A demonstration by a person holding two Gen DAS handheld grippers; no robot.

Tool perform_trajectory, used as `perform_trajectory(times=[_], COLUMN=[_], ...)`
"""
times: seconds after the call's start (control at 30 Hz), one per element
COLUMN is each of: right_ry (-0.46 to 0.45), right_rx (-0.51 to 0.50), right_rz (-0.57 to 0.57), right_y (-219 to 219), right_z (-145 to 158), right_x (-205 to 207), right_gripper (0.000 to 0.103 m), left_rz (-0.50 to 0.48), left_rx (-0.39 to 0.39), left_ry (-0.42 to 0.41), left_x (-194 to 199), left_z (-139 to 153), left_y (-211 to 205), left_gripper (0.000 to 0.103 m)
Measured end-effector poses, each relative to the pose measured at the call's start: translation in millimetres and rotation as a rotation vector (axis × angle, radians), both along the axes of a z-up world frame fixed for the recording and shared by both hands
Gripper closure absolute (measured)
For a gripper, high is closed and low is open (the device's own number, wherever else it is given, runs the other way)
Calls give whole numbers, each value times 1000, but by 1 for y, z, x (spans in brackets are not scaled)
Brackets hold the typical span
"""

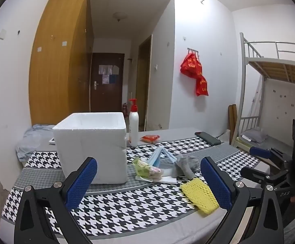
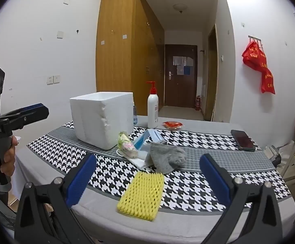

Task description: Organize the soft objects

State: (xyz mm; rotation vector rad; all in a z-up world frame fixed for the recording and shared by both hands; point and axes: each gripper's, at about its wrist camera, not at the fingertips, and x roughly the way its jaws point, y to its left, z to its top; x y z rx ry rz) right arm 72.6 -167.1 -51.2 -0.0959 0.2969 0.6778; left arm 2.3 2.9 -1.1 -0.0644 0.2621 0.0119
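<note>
A: Sponge (image 2: 141, 195) first, the yellow netted one. You have it lying flat near the front edge of the surface (image 2: 208, 185), between the fingers of your right gripper (image 2: 147, 174) in that view. Its long axis runs from the front edge back toward the grey sock (image 2: 165, 158).

B: And my grippers?

A: Both spread wide with nothing between the pads. Your left gripper (image 1: 148, 180) hangs in front of the white foam box (image 1: 90, 146). In the right view your hand (image 2: 7, 156) shows on its handle.

B: What else sits in the pile?

A: Behind the sponge the sock lies crumpled, touching a blue face mask (image 2: 147, 140) that stands folded like a tent. A green and pink packet (image 2: 127, 145) lies just beside the box, its long axis pointing away from you. Its print is too small to read.

B: Anything around it?

A: A white pump bottle (image 2: 152, 109) with a red head stands upright beside the box, label unreadable. A red packet (image 2: 172, 125) and a dark phone (image 2: 242, 139) lie well apart at the back. Red bags (image 2: 259, 67) hang on the wall.
</note>
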Motion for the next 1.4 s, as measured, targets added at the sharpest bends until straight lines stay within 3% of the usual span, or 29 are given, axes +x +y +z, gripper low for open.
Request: perform_trajectory(times=[1.4], right_ry=[2], right_rx=[1], right_rz=[-9], right_y=[0], right_z=[0], right_x=[2], right_gripper=[0], left_rz=[29], left_rx=[0], left_ry=[8], left_x=[8], left_z=[-1], left_y=[6], left_gripper=[1])
